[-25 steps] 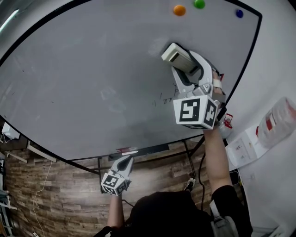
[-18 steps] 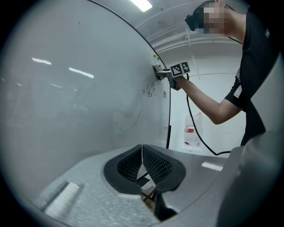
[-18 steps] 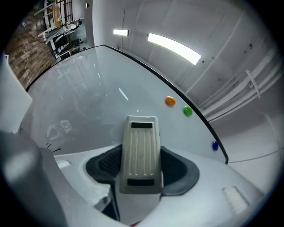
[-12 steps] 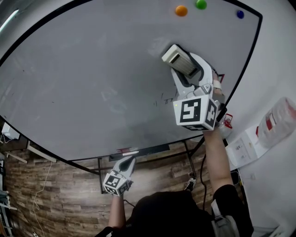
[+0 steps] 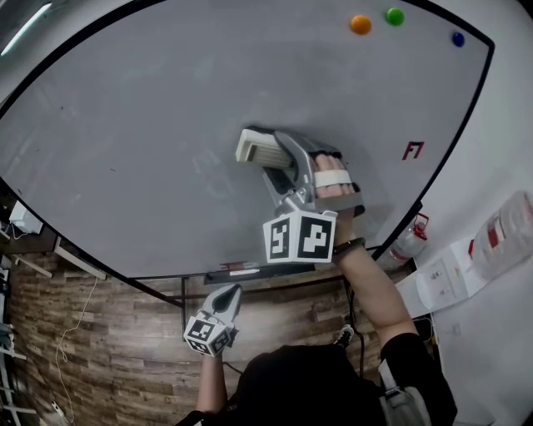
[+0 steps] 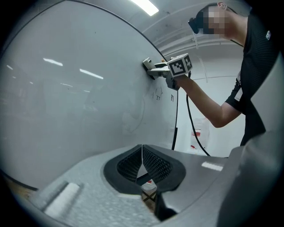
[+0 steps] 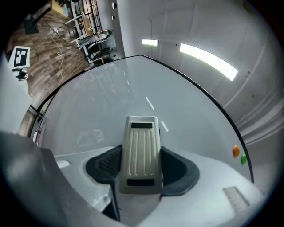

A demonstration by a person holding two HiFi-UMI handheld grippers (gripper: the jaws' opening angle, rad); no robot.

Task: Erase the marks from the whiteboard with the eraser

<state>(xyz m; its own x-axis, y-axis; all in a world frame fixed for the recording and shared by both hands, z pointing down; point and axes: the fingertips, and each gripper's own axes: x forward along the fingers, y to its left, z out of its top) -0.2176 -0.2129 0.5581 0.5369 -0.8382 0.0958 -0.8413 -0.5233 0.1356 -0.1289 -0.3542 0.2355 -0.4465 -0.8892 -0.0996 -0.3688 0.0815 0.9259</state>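
The eraser (image 5: 256, 147) is sitting clamped between the jaws of the right gripper (image 5: 279, 162), its ribbed back facing the right gripper view and its pad side pressing toward the whiteboard (image 5: 141, 116) just right of the head view's middle. Over the last second it has been travelling down and to the left, away from the orange magnet (image 5: 360, 24) at the upper right. That sweep is uncovering a red mark (image 5: 413, 151) at the right of the board, which the gripper had mostly been covering, so that mark is probably still waiting to be wiped.

The left gripper (image 5: 223, 298) is hanging low at the bottom of the frame as before, jaws together with nothing between them.

From the left gripper view, a few small black marks (image 6: 158, 94) are showing just below the eraser, so the stroke is apparently passing above them. In the head view the hand and gripper are hiding them.

Faint ghost outlines (image 5: 204, 164) are lingering left of the eraser; whether they are ink or reflection is hard to say. Actual contact between pad and board is not showing clearly in any view.
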